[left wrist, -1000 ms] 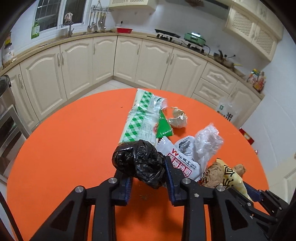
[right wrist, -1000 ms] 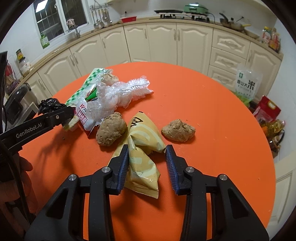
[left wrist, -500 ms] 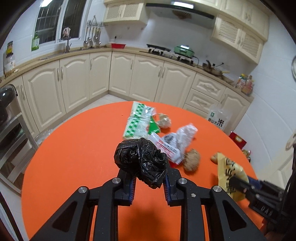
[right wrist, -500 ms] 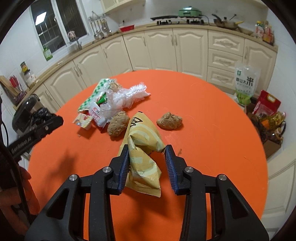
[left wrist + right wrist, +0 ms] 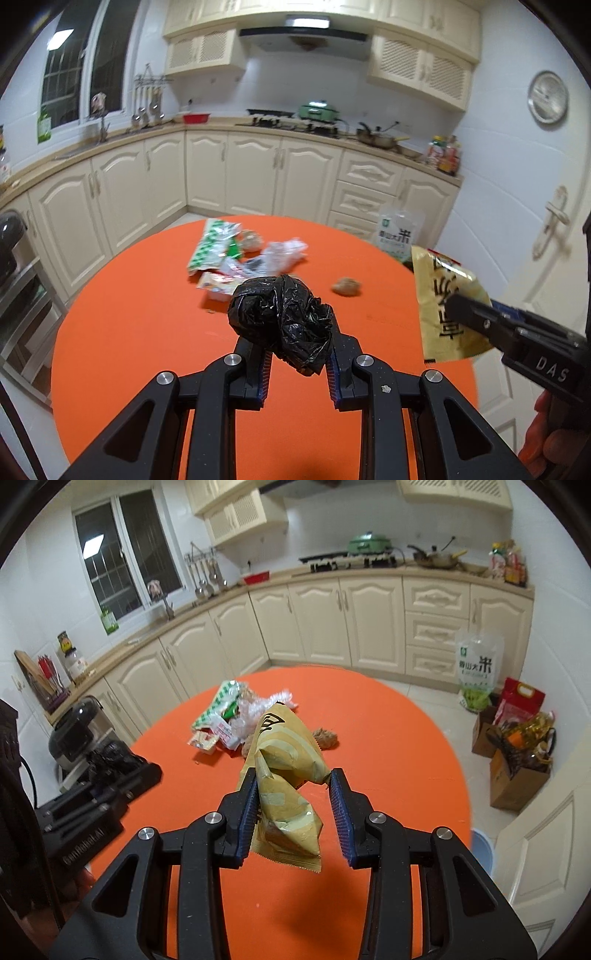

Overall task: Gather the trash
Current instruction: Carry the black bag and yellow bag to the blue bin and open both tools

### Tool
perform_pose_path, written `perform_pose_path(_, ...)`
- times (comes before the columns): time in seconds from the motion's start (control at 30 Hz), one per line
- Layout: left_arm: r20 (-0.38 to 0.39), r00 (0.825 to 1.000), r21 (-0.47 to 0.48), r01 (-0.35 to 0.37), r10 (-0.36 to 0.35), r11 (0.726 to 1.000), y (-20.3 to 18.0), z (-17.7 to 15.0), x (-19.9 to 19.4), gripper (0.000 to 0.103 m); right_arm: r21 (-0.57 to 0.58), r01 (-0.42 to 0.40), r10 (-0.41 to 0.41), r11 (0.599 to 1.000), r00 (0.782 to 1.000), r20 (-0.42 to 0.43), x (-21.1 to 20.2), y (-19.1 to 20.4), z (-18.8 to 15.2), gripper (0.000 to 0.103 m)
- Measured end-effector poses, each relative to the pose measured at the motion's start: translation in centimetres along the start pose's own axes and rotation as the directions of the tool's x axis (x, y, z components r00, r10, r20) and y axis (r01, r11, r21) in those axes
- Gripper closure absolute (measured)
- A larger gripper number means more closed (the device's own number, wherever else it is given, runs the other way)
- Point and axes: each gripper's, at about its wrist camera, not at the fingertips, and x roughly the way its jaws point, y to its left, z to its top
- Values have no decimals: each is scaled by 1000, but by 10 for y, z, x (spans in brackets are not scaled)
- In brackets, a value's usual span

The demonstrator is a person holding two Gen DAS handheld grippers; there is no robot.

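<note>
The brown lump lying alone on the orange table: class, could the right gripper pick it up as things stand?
Probably not. The right gripper is already shut on a yellow wrapper and held above the table, so its jaws are full. The brown lump itself lies in the open, with nothing on it.

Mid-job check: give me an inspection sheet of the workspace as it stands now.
Surface: round orange table, mostly bare.
Job's things: crumpled black plastic bag and yellow snack packet lifted; green checked wrapper, clear plastic film, small wrappers and brown crumpled wads on the table.
Clutter: nothing seen.
Grippers: left gripper shut on the bag; right gripper shut on the packet.
Cables: dark cable beside left gripper.
Surroundings: cream kitchen cabinets, rice bag, grocery bags on floor.
</note>
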Motion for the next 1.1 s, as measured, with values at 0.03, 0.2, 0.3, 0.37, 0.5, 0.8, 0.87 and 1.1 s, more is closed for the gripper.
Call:
perform_pose_path(0.03, 5, 1000, 13, 7, -7, 1000, -10, -1, -5, 82, 6, -1, 1, 1000, 1000, 15, -10, -3, 0, 68)
perform_pose_path(0.2, 27, 999, 60, 35, -36, 998, -51, -4, -26, 82, 24, 13, -15, 1000, 996, 84, -53, -19, 1, 68)
perform_pose_path(0.3, 39, 997, 92, 58, -62, 994, -75, -3, -36, 82, 48, 24, -30, 999, 991, 127, -80, -37, 3, 68)
perform_pose_path(0.37, 45, 995, 117, 80, -86, 990, -95, -3, -41, 82, 61, 43, -52, 997, 987, 149, -94, -47, 2, 68)
perform_pose_path(0.5, 41, 991, 156, 121, -129, 980, -128, 0, -41, 82, 115, 78, -98, 990, 978, 183, -120, -78, -1, 68)
perform_pose_path(0.8, -28, 970, 212, 243, -242, 947, -205, 20, 8, 82, 256, 176, -226, 951, 957, 183, -151, -174, -13, 68)
perform_pose_path(0.87, -59, 962, 218, 272, -265, 937, -226, 21, 25, 82, 282, 201, -255, 938, 952, 168, -151, -196, -16, 68)
perform_pose_path(1.1, -156, 943, 245, 326, -295, 913, -280, 25, 90, 82, 372, 276, -325, 886, 943, 76, -131, -272, -32, 68)
